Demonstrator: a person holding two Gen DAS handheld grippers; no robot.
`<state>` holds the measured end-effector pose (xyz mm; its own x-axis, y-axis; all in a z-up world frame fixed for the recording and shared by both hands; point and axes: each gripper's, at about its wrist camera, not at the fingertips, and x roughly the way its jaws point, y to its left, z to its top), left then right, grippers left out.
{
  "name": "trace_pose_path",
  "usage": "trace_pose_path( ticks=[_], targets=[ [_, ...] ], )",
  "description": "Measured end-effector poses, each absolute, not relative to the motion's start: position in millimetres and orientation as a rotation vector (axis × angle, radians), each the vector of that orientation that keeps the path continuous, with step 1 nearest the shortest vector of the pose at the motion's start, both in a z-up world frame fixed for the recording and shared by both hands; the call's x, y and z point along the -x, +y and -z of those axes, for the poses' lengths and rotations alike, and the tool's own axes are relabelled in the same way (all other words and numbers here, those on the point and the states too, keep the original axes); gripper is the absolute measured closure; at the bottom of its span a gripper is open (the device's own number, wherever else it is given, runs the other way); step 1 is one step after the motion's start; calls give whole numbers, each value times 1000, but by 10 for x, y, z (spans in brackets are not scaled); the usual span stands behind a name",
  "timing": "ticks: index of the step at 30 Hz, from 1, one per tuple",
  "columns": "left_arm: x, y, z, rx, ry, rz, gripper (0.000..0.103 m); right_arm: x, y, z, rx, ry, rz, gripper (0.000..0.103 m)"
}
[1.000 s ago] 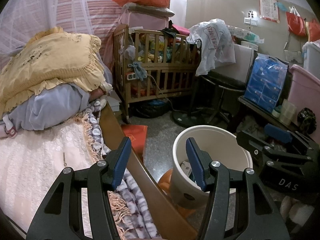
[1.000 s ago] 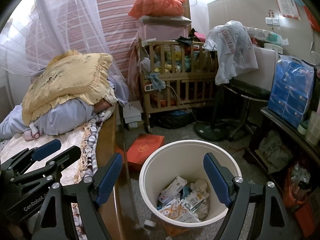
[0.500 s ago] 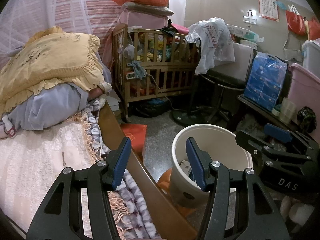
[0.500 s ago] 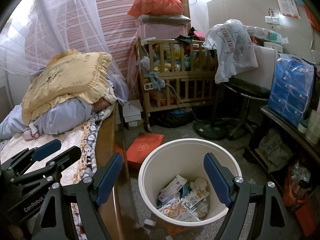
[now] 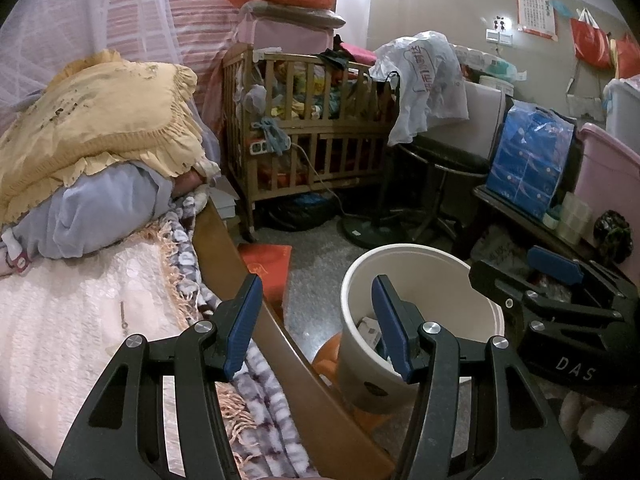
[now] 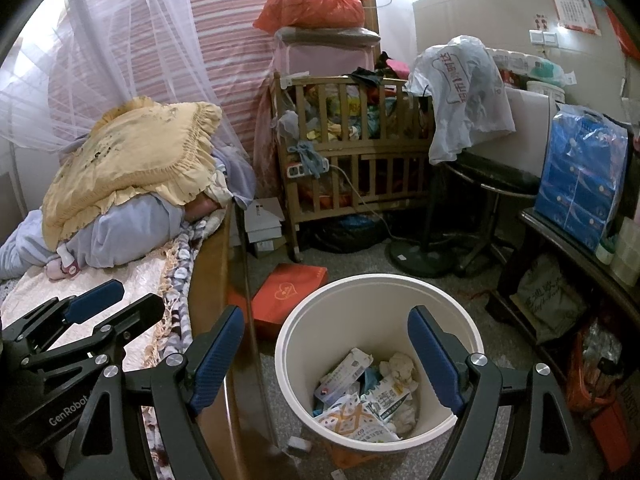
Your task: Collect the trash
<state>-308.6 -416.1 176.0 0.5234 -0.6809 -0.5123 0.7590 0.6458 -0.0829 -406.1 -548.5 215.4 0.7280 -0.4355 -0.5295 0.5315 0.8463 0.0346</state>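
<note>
A cream waste bin [image 6: 340, 300] stands on the grey floor beside the bed; crumpled wrappers and paper packets [image 6: 360, 396] lie in its bottom. My right gripper [image 6: 326, 346] hovers above the bin, open, with nothing between its blue pads. In the left wrist view the same bin [image 5: 432, 256] sits low and right of centre. My left gripper [image 5: 318, 312] hangs over the bed's wooden edge, open and empty. The right gripper's black body [image 5: 560, 304] shows at the right of that view, and the left gripper's body [image 6: 72, 320] at the left of the right wrist view.
A bed [image 5: 80, 320] with a yellow pillow [image 5: 96, 120] lies left. A red box [image 6: 288, 292] rests on the floor by the bed rail. A wooden crib [image 6: 352, 152], a black stool [image 6: 492, 184] and a low shelf with a blue pack [image 6: 580, 184] crowd the back and right.
</note>
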Motion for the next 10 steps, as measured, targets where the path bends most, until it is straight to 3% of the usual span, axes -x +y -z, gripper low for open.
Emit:
trace_pose_path(
  ticks=[10],
  targets=[
    [3123, -4057, -1706, -146, 552, 864, 48, 4052, -5412, -2072, -184, 548, 521, 21]
  ],
)
